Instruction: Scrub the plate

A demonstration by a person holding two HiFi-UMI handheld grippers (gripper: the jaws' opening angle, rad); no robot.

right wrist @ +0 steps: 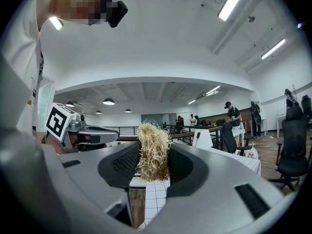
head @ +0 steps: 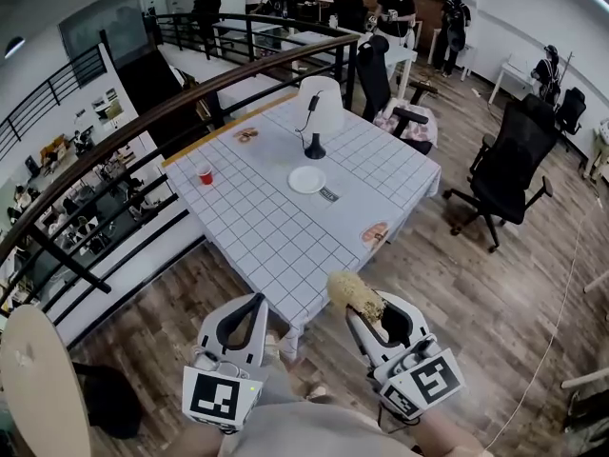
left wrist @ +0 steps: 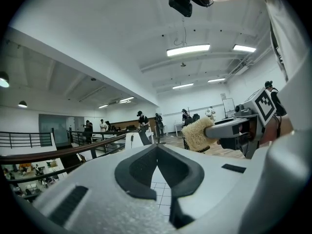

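Note:
A small white plate [head: 306, 179] lies near the middle of the table [head: 276, 246], which has a white grid cloth. Both grippers hang in front of the table's near corner, well short of the plate. My right gripper [head: 373, 312] is shut on a straw-coloured loofah scrubber [head: 354, 295], which stands up between the jaws in the right gripper view [right wrist: 154, 151]. My left gripper [head: 255, 303] is shut, its jaws meeting at the tips with nothing held [left wrist: 157, 149]. The scrubber [left wrist: 198, 133] also shows in the left gripper view.
On the table stand a white lamp [head: 318, 112], a red cup [head: 206, 174], a small dark object [head: 328, 195] beside the plate and a printed item [head: 375, 233] near the right edge. A black office chair [head: 509, 165] stands to the right and a railing [head: 143, 127] runs behind.

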